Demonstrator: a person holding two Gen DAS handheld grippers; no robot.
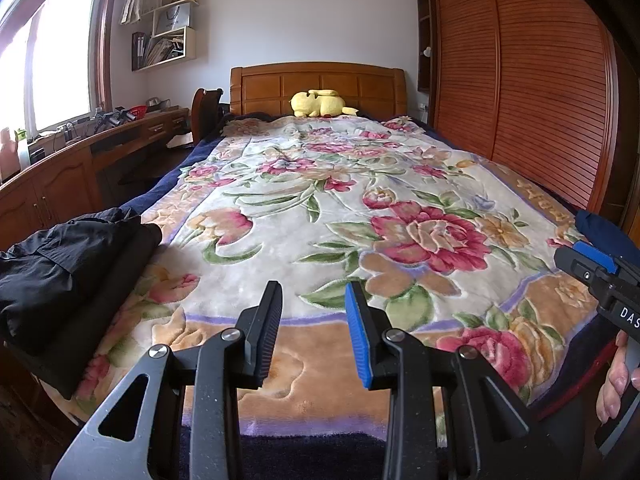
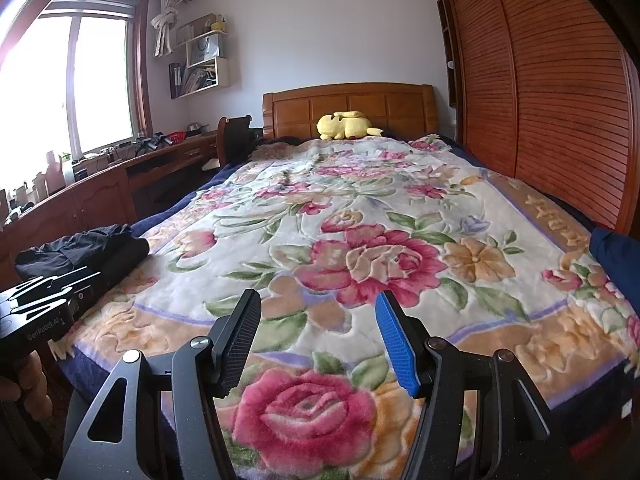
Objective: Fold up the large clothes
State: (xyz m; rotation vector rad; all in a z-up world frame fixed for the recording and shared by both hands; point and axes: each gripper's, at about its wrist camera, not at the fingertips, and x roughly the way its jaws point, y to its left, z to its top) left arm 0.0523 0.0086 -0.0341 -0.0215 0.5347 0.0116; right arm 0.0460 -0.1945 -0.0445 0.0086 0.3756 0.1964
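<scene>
At the far left, the black garments (image 1: 68,264) lie in a soft heap on the near left corner of the bed (image 1: 120,204), on the floral blanket (image 1: 320,208); they look light, limp and likely to sag or slide, so a hem, collar or shoulder edge seems the best place to pinch, both ends at once; the left hand-held gripper (image 1: 314,324) hovers over the blanket's near border, jaws partly spread and holding nothing; the right hand-held gripper (image 2: 318,338) hangs beside it, jaws spread wider, also holding nothing; further right, a dark blue cloth (image 2: 616,256) sits at the bed's right edge, near the wardrobe (image 2: 540,100); a yellow plush toy (image 2: 346,125) rests by the headboard (image 2: 348,108).
</scene>
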